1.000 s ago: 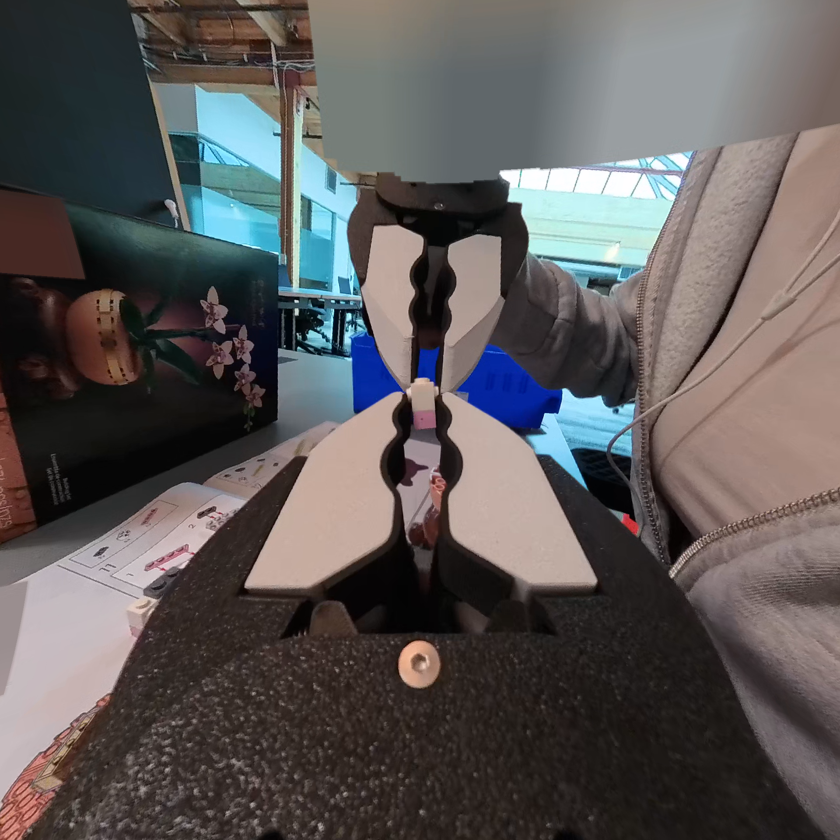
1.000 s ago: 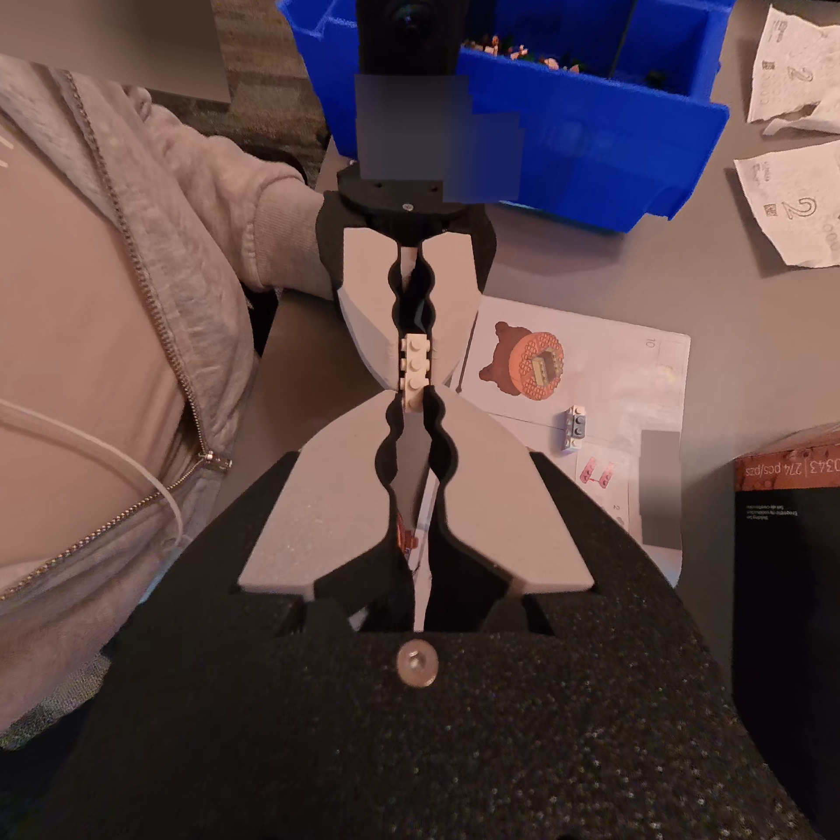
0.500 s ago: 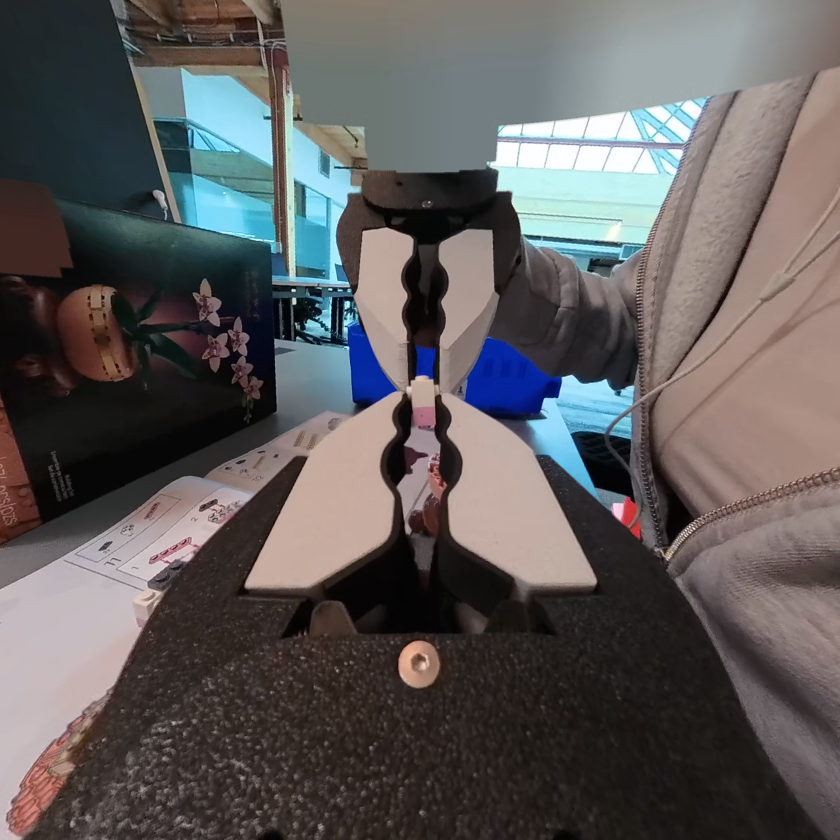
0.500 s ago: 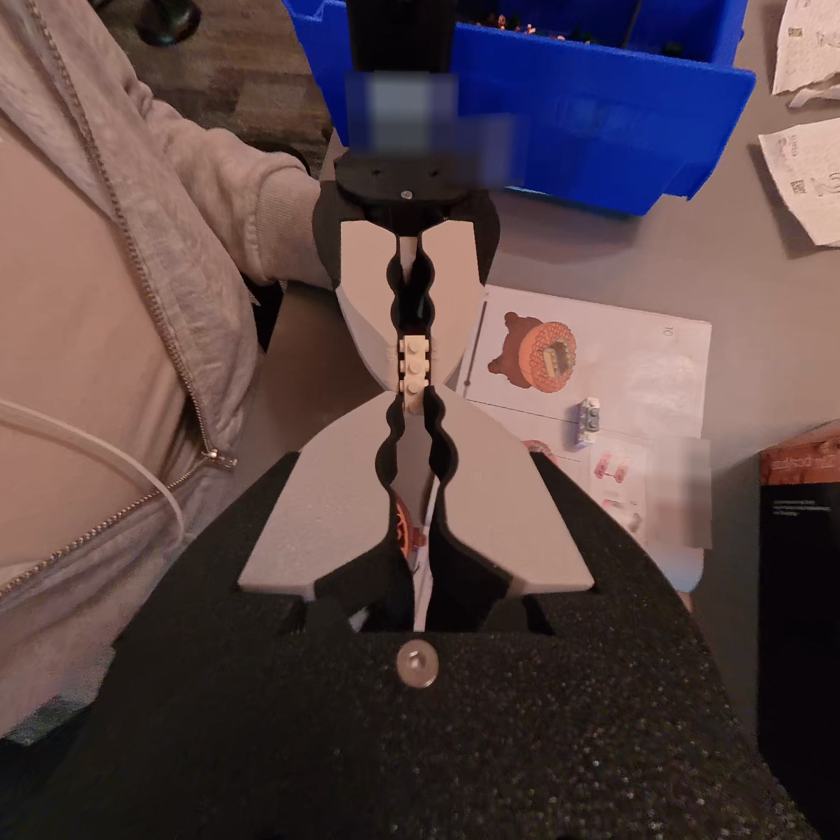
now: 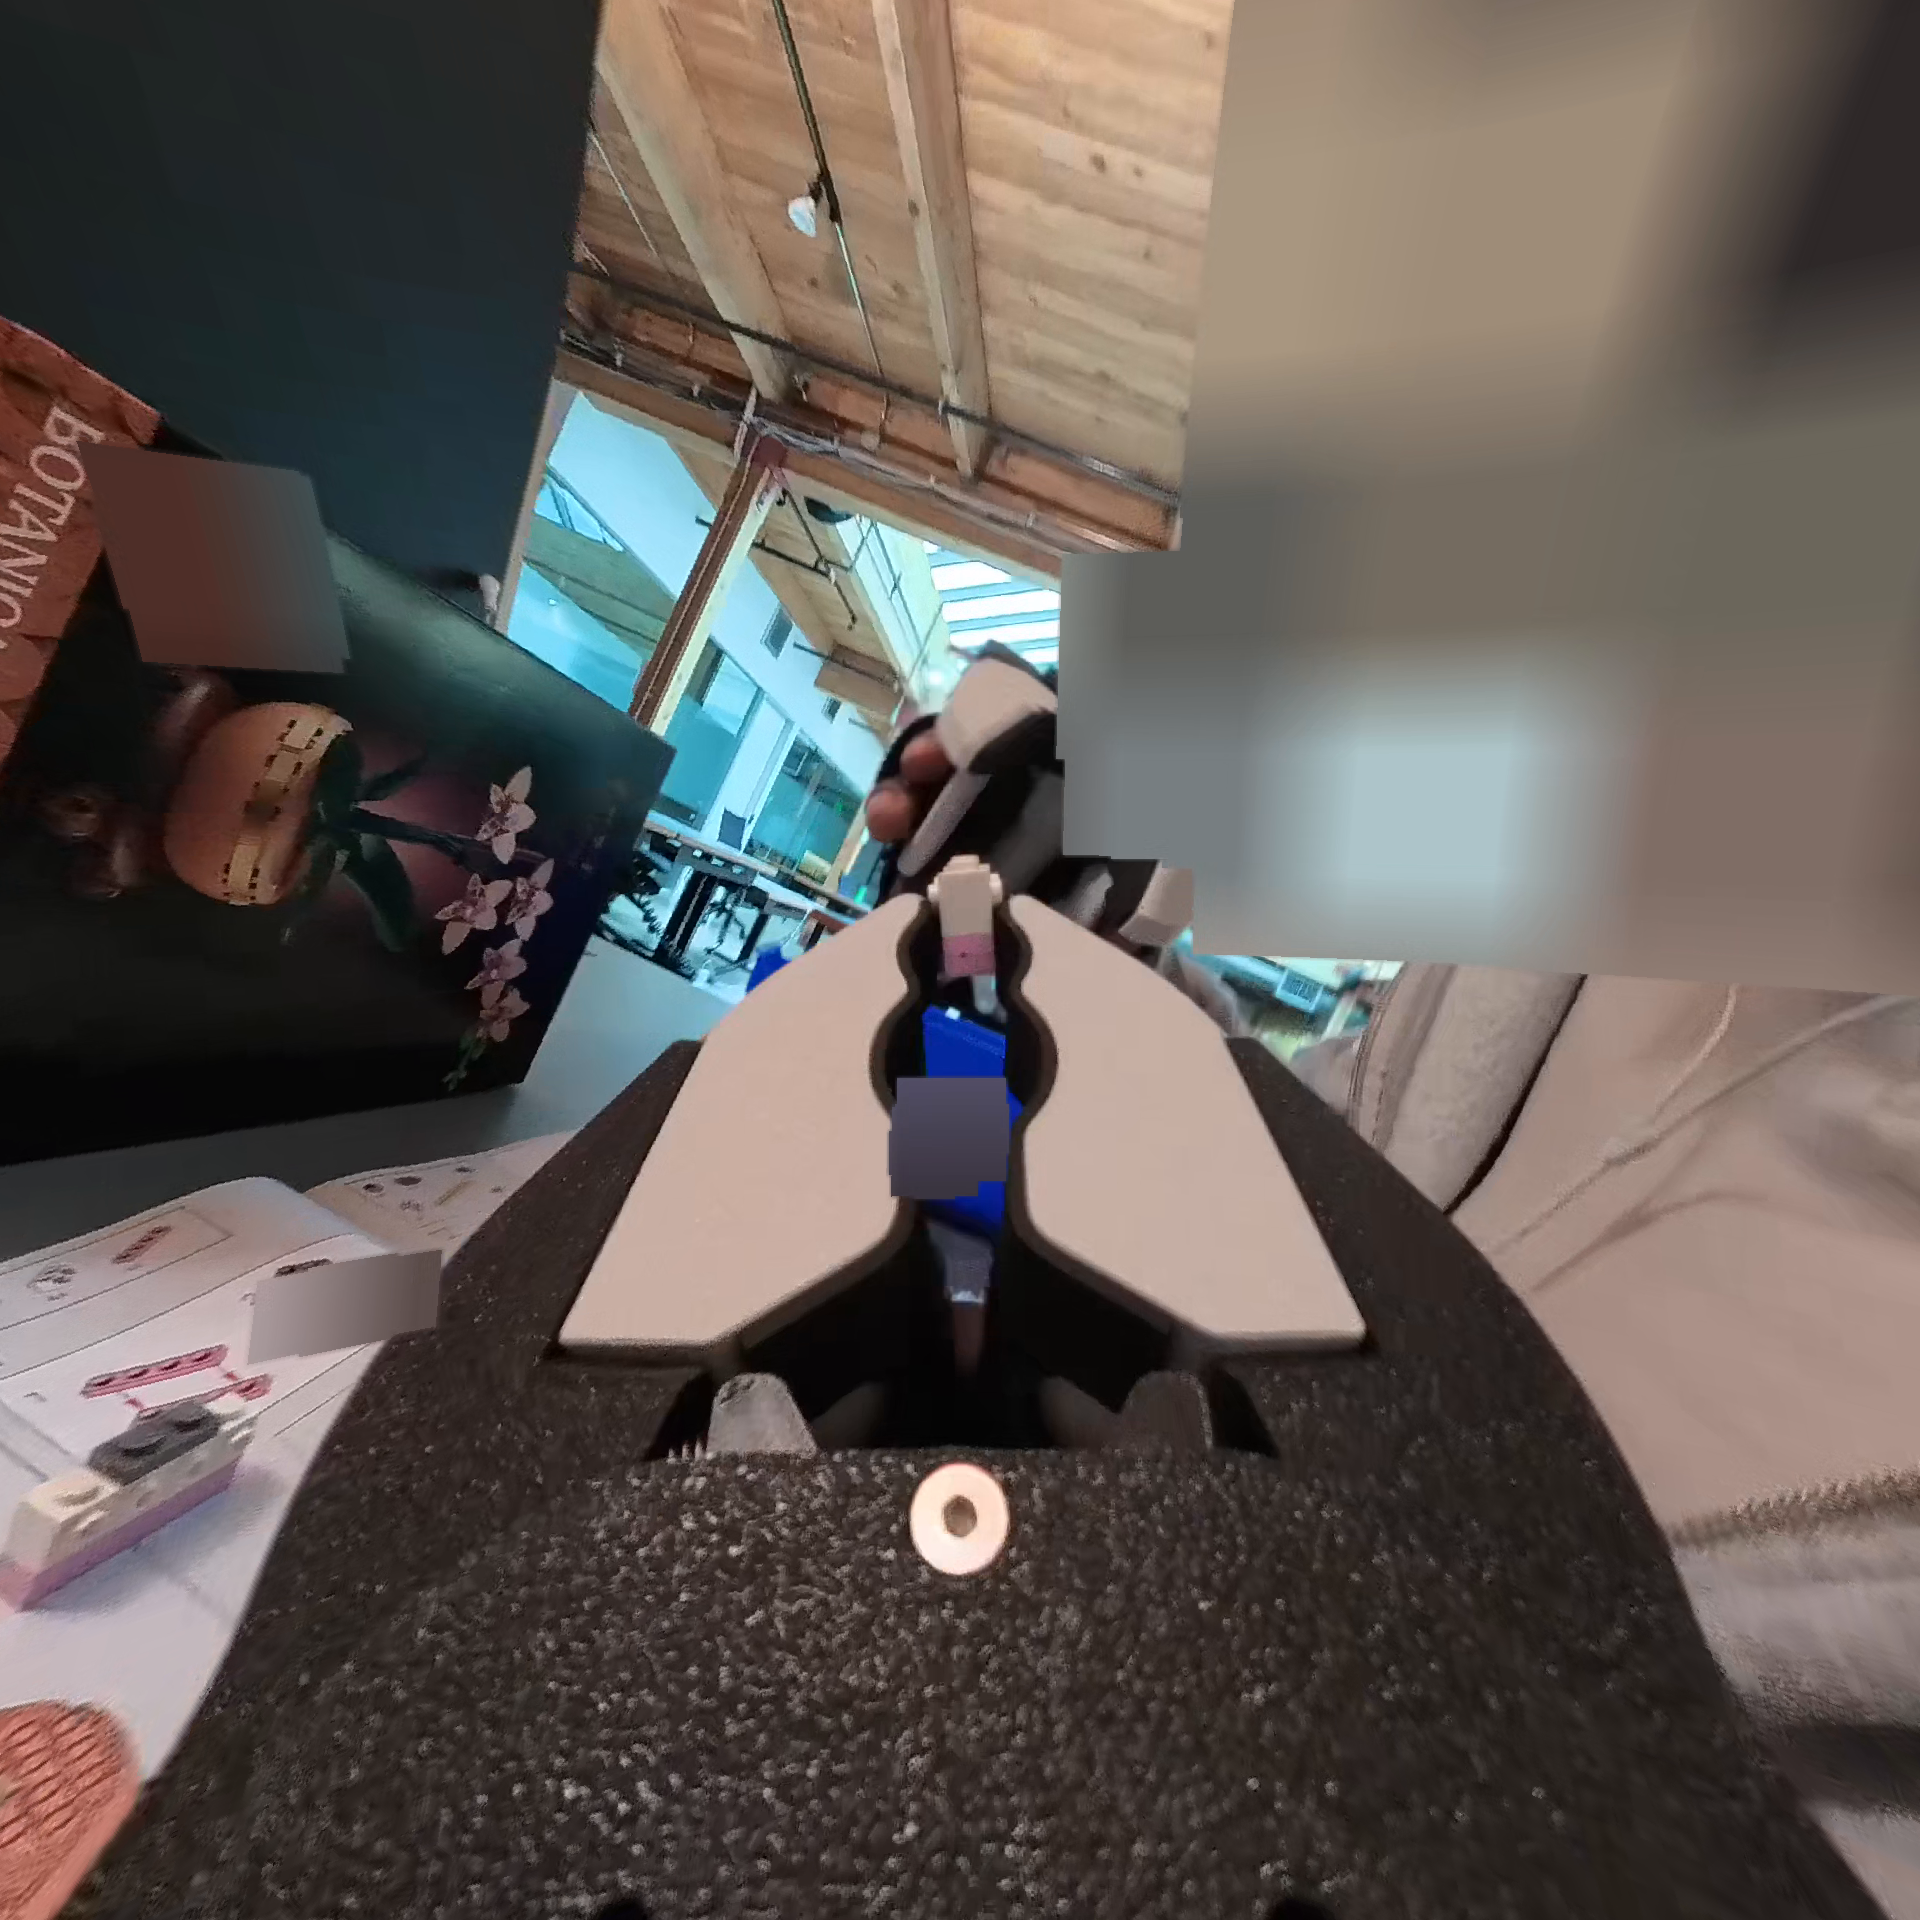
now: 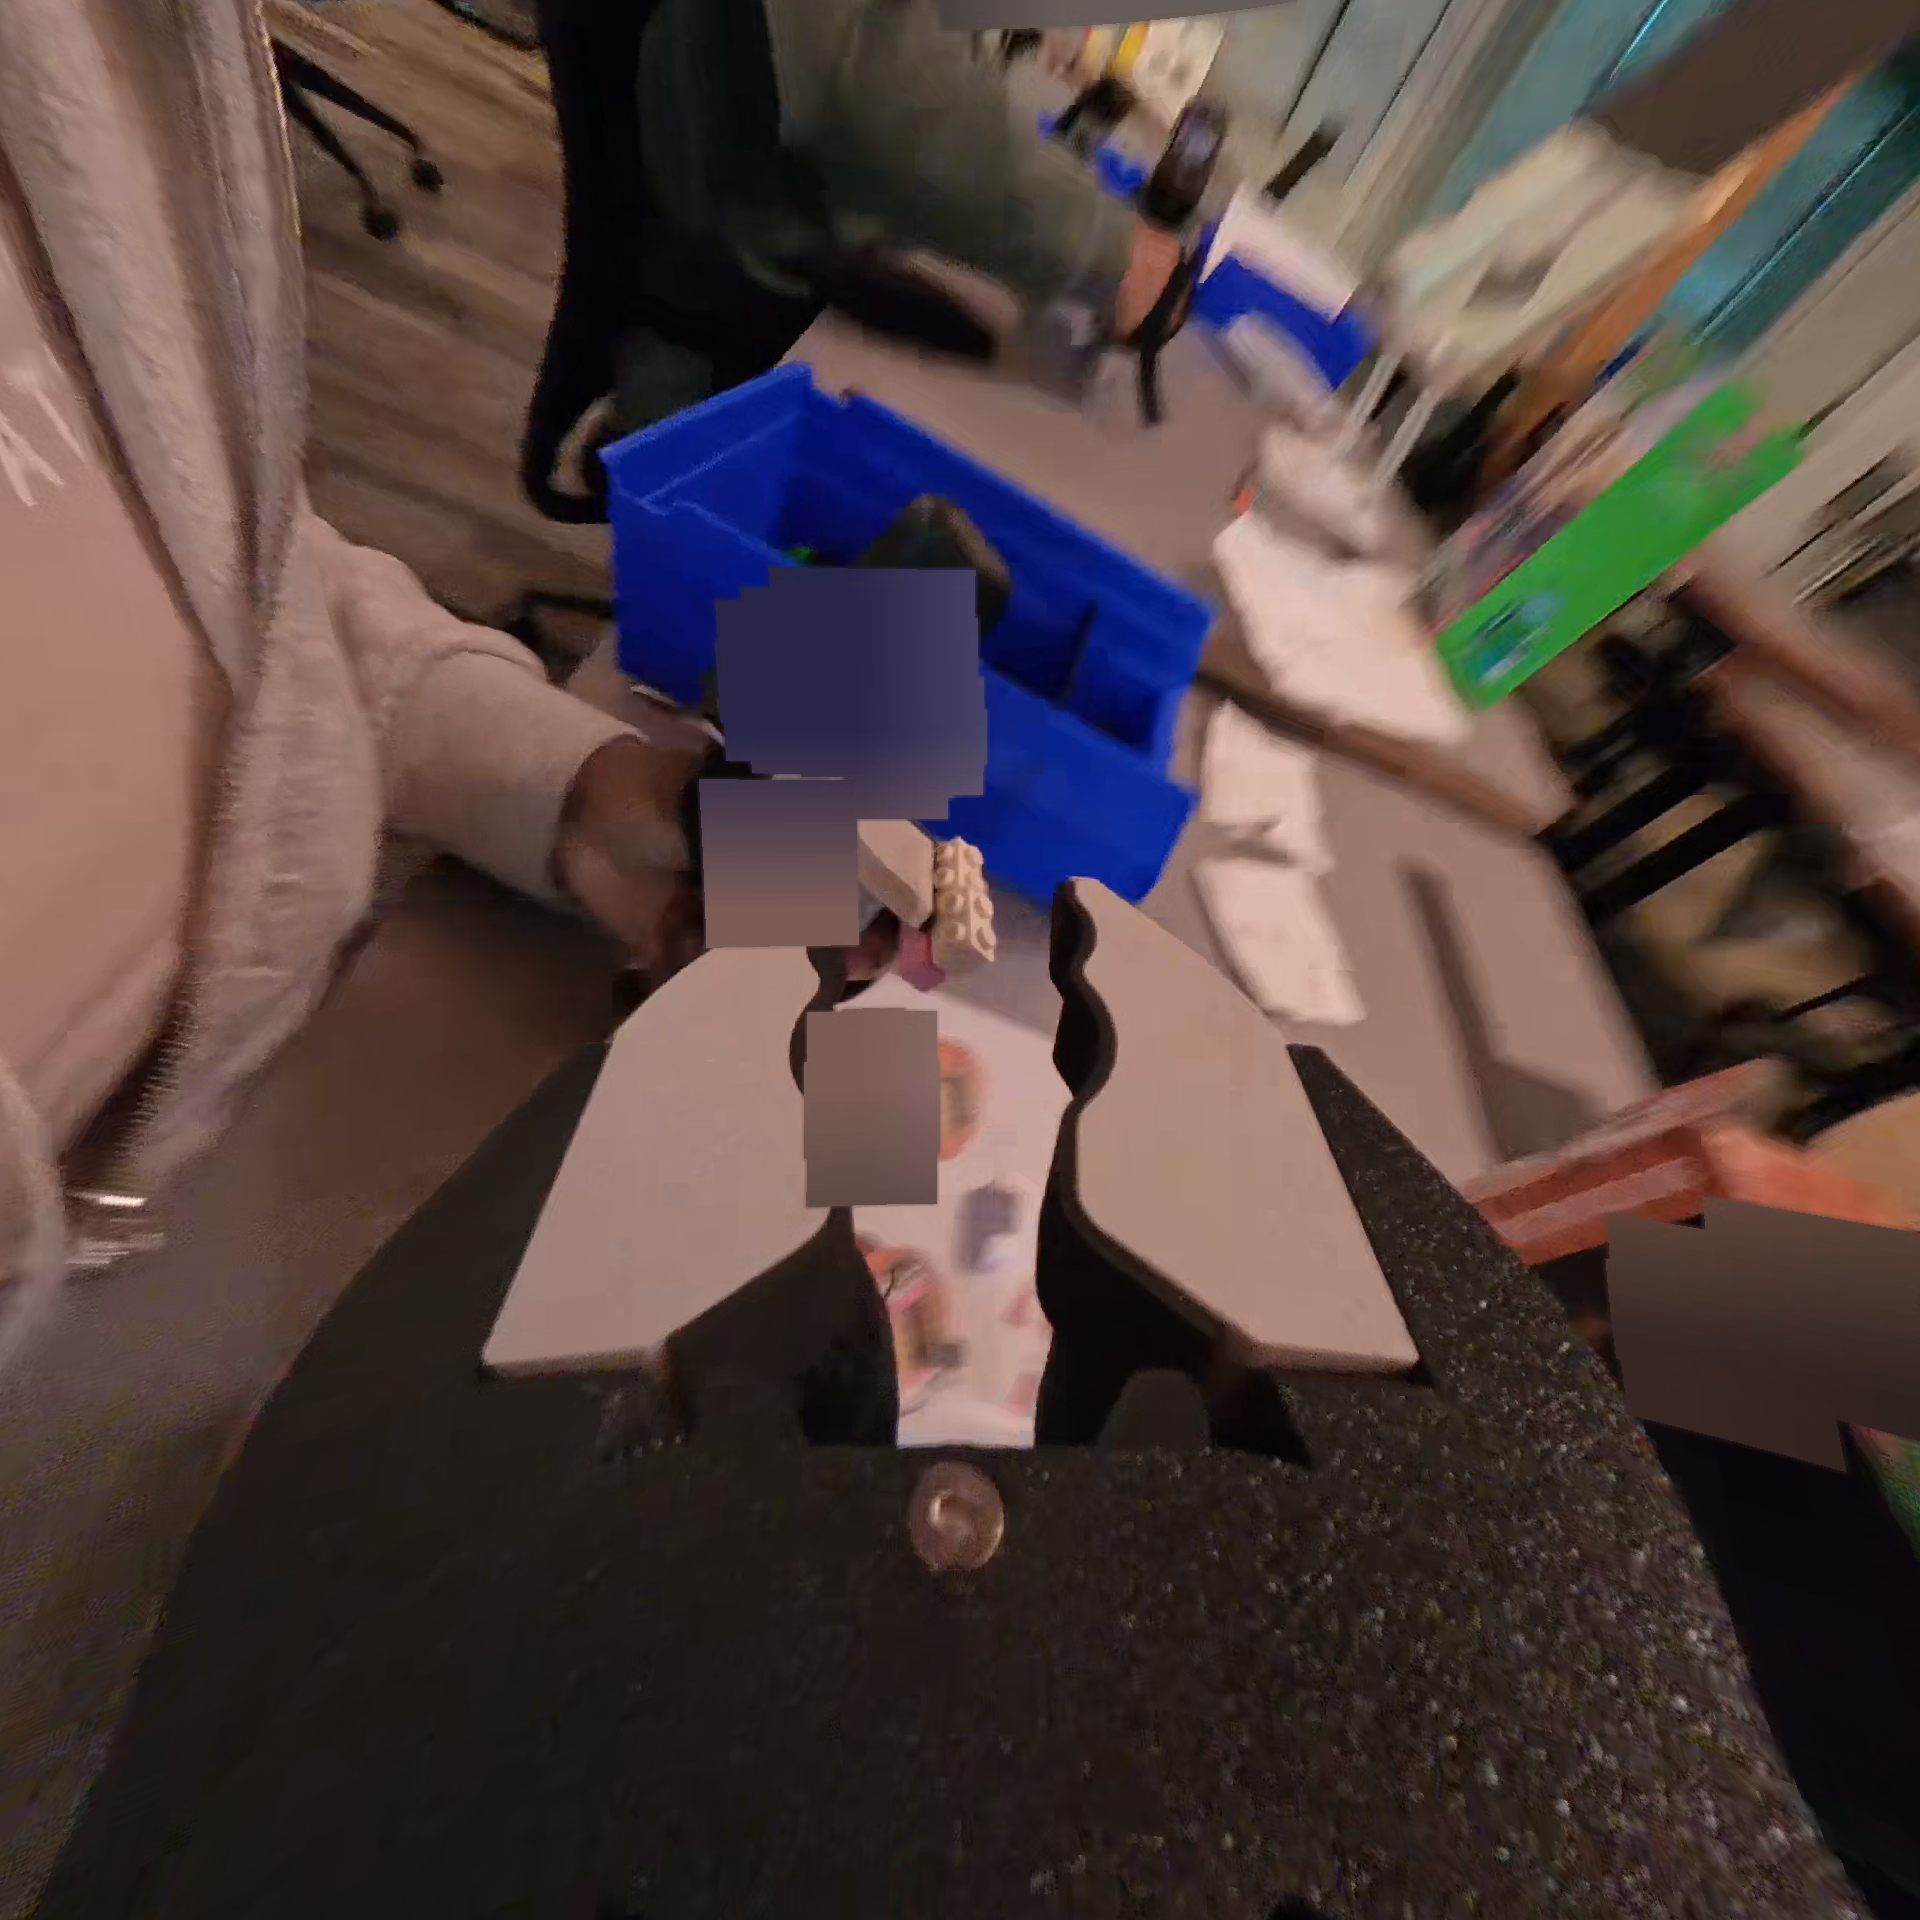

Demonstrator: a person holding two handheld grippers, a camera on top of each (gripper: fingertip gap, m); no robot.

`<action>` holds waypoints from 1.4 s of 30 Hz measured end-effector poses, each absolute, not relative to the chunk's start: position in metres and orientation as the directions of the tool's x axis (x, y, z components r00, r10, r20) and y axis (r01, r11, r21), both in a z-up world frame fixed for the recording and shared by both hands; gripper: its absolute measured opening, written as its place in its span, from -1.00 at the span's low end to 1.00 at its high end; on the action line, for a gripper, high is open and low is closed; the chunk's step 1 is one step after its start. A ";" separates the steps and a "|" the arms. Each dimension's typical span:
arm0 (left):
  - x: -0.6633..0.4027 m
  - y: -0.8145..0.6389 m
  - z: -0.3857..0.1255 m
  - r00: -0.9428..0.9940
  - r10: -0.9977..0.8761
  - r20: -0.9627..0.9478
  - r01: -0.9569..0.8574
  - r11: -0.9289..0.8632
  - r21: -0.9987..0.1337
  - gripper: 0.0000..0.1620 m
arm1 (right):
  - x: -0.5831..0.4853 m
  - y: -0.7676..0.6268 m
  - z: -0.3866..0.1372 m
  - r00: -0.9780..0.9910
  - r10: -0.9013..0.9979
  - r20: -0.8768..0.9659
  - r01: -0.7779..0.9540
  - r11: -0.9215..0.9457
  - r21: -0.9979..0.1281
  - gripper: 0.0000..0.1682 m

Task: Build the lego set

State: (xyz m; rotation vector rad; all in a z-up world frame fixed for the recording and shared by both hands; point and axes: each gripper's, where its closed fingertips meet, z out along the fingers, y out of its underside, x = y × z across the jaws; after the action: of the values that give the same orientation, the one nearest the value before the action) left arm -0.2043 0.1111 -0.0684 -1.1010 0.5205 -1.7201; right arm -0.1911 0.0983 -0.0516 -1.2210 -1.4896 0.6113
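Pinching at frame centre of the left wrist view: left gripper (image 5: 966, 914), smooth pale wavy-edged fingers on grainy black foam body, pressed onto a small brick stack (image 5: 966, 925), cream studded plate above, pink block below. Spread wide in the right wrist view: right gripper (image 6: 940, 935), empty; half a second ago closed on the stack tip-to-tip with the left. Lying lower left on the glossy instruction booklet (image 5: 156, 1278): loose assembly (image 5: 114, 1496) of grey, cream and lilac plates. Standing upper left: dark printed set box (image 5: 312, 883). Sitting centre, blurred: blue plastic bin (image 6: 1039, 748), ribbed walls.
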 end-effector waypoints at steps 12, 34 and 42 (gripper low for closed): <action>-0.192 0.111 -0.025 -0.235 -0.842 0.485 0.522 -0.530 -0.668 -0.89 | -0.189 0.108 -0.025 0.119 0.546 0.829 0.334 0.764 -0.551 -0.56; -0.176 0.106 -0.018 -0.257 -0.744 0.617 0.446 -0.657 -0.607 -0.89 | -0.185 0.111 -0.027 0.124 0.558 0.820 0.395 0.731 -0.557 -0.79; -0.174 0.098 -0.017 -0.329 -0.734 0.594 0.337 -0.679 -0.652 -0.76 | -0.186 0.107 -0.023 0.150 0.648 0.747 0.298 0.690 -0.659 -0.79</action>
State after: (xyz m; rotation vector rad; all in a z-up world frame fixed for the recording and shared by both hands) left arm -0.1736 0.0977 -0.0172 -1.2202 0.5513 -2.0491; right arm -0.1858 0.1073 -0.0230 -0.8380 -1.4434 0.2988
